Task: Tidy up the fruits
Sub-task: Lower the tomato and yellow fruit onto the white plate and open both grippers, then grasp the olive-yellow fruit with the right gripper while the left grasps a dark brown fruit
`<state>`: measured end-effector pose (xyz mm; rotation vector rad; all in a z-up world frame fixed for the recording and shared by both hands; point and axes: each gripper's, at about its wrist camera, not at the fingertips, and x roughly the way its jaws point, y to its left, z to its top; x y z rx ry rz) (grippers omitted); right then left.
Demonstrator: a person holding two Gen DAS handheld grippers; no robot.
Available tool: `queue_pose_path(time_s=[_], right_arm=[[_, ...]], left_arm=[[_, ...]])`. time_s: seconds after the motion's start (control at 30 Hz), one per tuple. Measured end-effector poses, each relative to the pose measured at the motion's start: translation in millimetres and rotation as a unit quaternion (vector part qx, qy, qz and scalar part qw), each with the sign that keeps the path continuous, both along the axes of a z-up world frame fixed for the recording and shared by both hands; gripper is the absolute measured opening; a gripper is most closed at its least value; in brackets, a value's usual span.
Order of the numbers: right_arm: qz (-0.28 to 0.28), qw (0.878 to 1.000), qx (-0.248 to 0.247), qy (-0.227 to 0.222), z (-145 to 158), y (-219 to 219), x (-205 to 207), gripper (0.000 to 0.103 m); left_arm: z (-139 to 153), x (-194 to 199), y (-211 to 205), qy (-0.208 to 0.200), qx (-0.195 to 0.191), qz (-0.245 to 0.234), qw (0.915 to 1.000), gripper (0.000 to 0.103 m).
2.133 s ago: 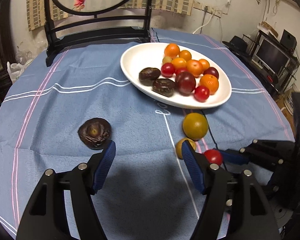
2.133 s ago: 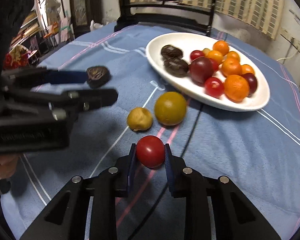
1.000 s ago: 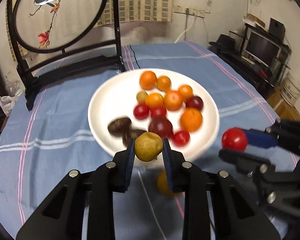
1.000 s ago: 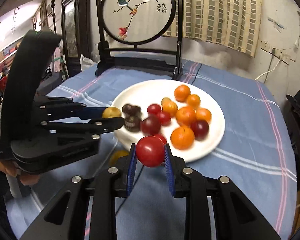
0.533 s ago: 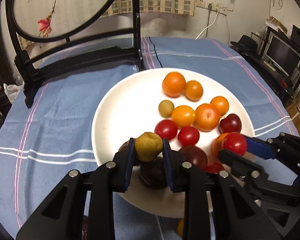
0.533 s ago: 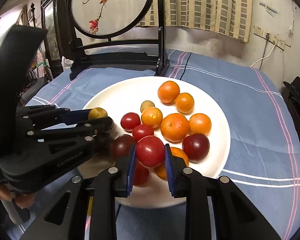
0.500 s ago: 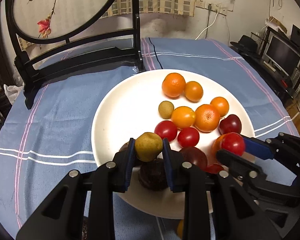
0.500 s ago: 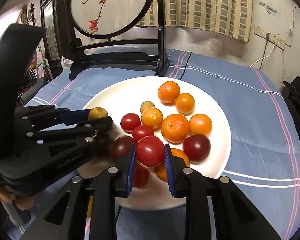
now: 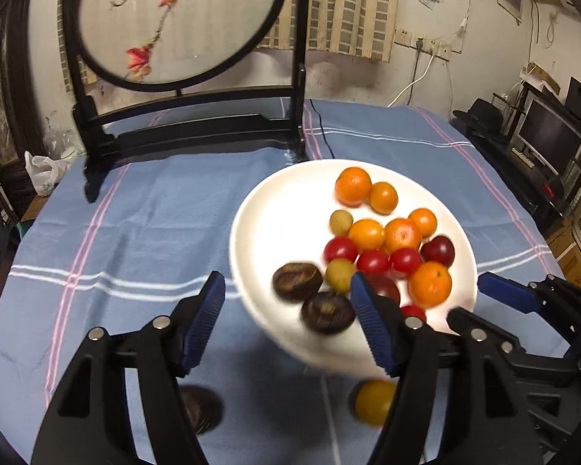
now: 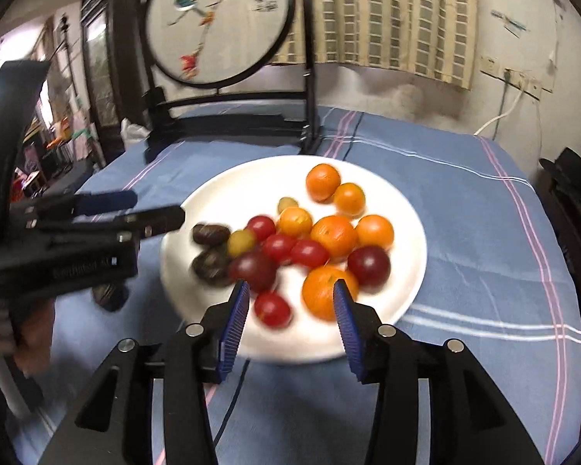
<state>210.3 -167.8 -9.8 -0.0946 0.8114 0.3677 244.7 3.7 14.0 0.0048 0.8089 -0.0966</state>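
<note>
Blue padding lines both fingers of the left gripper (image 9: 288, 323), which in the left wrist view stands spread wide with nothing between them, over the near left rim of the white plate (image 9: 275, 209). The plate sits on the blue striped tablecloth (image 9: 143, 224) toward the table's right side. On it lie oranges, red tomatoes, a dark plum (image 9: 437, 250), two brown wrinkled fruits (image 9: 297, 280) near its left rim, and a small yellow-green fruit (image 9: 339, 274) touching them. Off the plate, near the table's front edge, a yellow-orange fruit (image 9: 373, 402) rests on the cloth, and another dark fruit (image 9: 199, 409) lies partly hidden behind the left finger. The right gripper (image 9: 480, 302) shows at the right, parted and empty.

In the right wrist view the right gripper (image 10: 288, 325) is likewise wide open and holds nothing, poised above the plate's (image 10: 406, 209) front rim. A red tomato (image 10: 273, 309) and a large orange (image 10: 327, 292) lie just beyond its tips, blurred, so whether they touch is unclear. The left gripper (image 10: 157, 209) reaches in from the left, above the plate's left rim.
</note>
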Motion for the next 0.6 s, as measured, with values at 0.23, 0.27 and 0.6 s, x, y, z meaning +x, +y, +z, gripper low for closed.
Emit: queue_pose_path(time_s=[0.23, 0.27, 0.6], right_arm=[[0.047, 0.998, -0.023, 0.029, -15.3, 27.6, -40.4, 0.046], [0.052, 0.998, -0.028, 0.032, -18.1, 32.8, -43.7, 0.046], [0.055, 0.995, -0.061, 0.063, -46.2, 71.0, -37.2, 0.046]], left_arm=[[-14.1, -40.6, 22.5, 0.010, -0.004, 0.001, 0.9999, 0.066], [-16.5, -44.0, 24.7, 0.012, -0.003, 0.001, 0.9999, 0.067], [-46.1, -71.3, 67.2, 0.039, 0.003, 0.027, 0.9989, 0.067]])
